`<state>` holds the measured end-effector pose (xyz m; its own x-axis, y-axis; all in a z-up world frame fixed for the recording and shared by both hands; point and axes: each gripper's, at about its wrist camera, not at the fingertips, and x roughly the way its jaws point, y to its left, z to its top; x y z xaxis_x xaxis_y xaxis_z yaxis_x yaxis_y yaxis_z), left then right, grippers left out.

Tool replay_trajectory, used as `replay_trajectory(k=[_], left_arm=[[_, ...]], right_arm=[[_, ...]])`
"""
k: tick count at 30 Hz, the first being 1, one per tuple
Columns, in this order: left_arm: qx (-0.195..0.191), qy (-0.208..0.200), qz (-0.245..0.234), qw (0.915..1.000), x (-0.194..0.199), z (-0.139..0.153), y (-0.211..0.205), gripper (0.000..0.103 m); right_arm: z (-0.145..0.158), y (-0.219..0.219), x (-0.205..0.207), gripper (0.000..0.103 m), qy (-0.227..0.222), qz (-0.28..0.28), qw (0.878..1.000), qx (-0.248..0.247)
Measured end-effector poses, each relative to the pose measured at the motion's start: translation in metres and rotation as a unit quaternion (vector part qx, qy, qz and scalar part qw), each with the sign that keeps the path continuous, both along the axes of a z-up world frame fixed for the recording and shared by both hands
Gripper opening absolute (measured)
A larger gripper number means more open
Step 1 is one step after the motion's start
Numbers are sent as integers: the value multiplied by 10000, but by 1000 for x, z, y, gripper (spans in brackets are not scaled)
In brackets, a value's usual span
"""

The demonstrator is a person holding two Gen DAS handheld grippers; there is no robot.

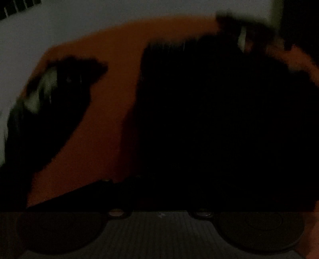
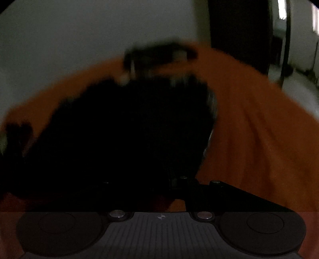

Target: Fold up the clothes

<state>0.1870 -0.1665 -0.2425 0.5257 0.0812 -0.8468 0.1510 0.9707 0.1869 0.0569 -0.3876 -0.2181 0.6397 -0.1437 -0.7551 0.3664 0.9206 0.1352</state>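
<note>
Dim light and a lot of blur here. A black garment (image 2: 129, 129) lies heaped on the orange cover (image 2: 249, 129), filling the middle of the right wrist view and reaching right up against the right gripper (image 2: 159, 187); its fingers vanish into the dark cloth, so I cannot tell whether they are spread or pinched. Only one black linkage arm shows, angling out over the orange on the right side.

In the left wrist view the same black garment (image 1: 209, 119) crowds the centre and right, pressed close to the left gripper (image 1: 159, 189). Its fingers are lost in the darkness too, so how that one stands is unclear. A second dark piece with pale patches (image 1: 53, 103) hangs at the cover's left edge, smeared with blur. Beyond the cover's far edge stands a pale wall (image 1: 99, 18). No writing is readable anywhere.
</note>
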Motion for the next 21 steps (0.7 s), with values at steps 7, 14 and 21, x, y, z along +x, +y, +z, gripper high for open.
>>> replay_trajectory(k=[7,14,21], left_arm=[[398,-106,-225,9989,-41,-10,-6,18],[612,-305,-674,9954,-36,-4,8,74],[420,-549,-708,9951,-28,22,32,86]], right_arm=[[-26,14,-25,10,154,-193,9992,306],[-46,-9,-14,50,450,-51,9969,650],[-50,-11,-28,60,869,600,9931,503]])
